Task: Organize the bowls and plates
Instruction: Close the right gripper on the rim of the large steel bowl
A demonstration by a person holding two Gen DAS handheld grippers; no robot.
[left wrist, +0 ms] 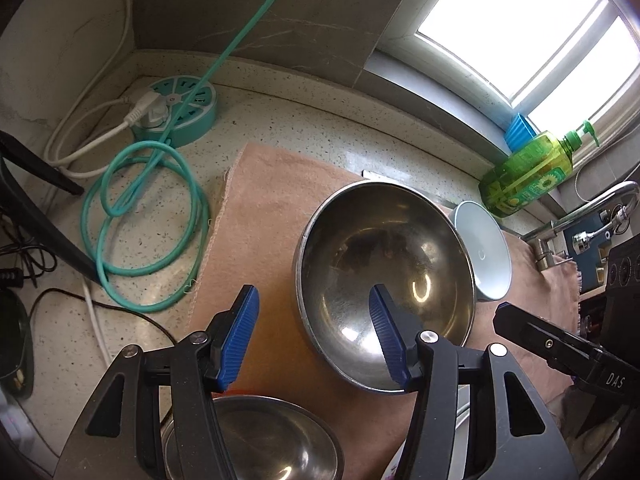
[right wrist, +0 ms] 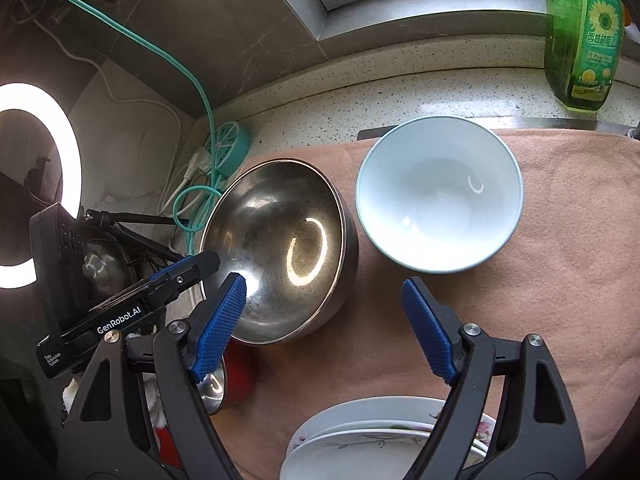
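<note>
Left gripper (left wrist: 314, 336) jaws apart astride steel bowl (left wrist: 384, 280) rim (not pinching), right gripper (right wrist: 324, 330) spread over bare towel (right wrist: 560, 280)

place: home kitchen | signs: speckled countertop (left wrist: 320, 128), faucet (left wrist: 592, 208), dish soap bottle (right wrist: 582, 36), window (left wrist: 520, 20)

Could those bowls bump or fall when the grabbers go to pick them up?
Maybe. The big steel bowl sits right next to the pale blue bowl, so lifting one might knock the other. The steel is shiny and round, so it could slip from the left gripper, whose jaws stand open astride its rim. The right gripper, also open and empty, hangs just above the stacked plates and could clip them.
</note>
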